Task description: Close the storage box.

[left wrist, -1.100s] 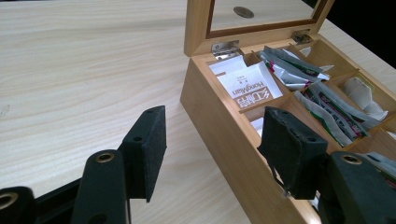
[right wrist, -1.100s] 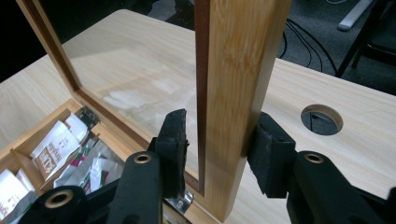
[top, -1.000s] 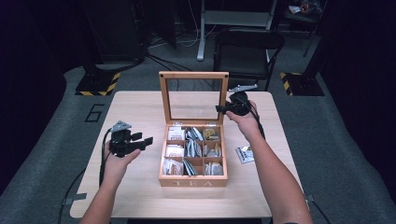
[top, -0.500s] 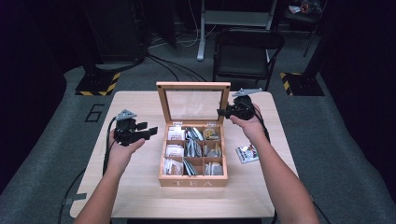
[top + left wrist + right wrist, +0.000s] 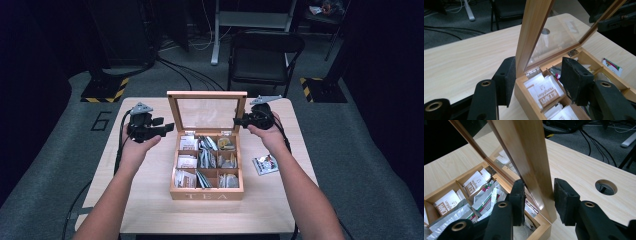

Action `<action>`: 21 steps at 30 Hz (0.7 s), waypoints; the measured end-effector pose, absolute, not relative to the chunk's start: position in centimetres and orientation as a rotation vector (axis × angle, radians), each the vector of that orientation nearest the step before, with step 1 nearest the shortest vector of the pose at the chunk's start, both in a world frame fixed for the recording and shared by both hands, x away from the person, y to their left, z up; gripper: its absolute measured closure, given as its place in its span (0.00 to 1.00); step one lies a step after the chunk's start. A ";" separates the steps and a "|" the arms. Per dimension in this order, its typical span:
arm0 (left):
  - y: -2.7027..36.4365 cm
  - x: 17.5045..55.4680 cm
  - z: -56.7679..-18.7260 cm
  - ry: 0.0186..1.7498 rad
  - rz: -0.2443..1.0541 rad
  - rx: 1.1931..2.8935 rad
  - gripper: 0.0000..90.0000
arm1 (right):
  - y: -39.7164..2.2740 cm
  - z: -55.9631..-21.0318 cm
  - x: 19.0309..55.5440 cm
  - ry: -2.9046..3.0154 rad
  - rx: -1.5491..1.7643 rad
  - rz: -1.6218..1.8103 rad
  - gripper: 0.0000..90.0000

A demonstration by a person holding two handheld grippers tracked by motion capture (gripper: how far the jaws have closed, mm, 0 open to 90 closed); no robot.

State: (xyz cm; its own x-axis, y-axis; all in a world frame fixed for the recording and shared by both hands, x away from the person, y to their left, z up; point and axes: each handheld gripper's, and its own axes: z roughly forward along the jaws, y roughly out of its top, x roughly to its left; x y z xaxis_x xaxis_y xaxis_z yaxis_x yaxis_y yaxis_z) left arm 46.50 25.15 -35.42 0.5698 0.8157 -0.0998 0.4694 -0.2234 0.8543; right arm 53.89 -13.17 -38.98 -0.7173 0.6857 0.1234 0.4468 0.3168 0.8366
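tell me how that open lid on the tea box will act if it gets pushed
The lid is a wooden frame with a clear pane, so it should stay stiff rather than flex. It stands about upright on small hinges, so a push would likely swing it shut or back. The pane may be fragile, and the box could slide on the smooth table.

Table: we see a light wooden table [image 5: 150, 200] with a pale grain, standing on a grey floor [image 5: 65, 165].
Hole: we find a round cable hole [image 5: 606, 187] cut through the tabletop near the far right side.
Box: we see a wooden tea box [image 5: 207, 192] resting near the middle of the table, its glazed lid raised, the word TEA on its front wall.
Packet: we note a small tea packet [image 5: 265, 164] lying flat on the table, just right of the box and apart from it.
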 end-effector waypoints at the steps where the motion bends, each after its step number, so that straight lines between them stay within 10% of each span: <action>1: 25.0 46.6 -35.3 1.041 0.472 1.868 0.51 | -13.2 -39.0 53.8 2.329 1.036 1.357 0.68; 21: 23.3 48.4 -34.1 0.969 0.566 1.876 0.61 | -13.3 -39.3 53.1 2.317 1.000 1.379 0.66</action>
State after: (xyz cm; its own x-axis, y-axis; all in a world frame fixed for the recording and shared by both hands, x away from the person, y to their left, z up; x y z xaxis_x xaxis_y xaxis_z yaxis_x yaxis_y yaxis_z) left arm 48.35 23.28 -34.14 0.5844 0.8114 -0.0111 0.3882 -0.2675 0.8819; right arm 53.07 -13.32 -39.28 -0.7273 0.6764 0.1162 0.4247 0.3106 0.8504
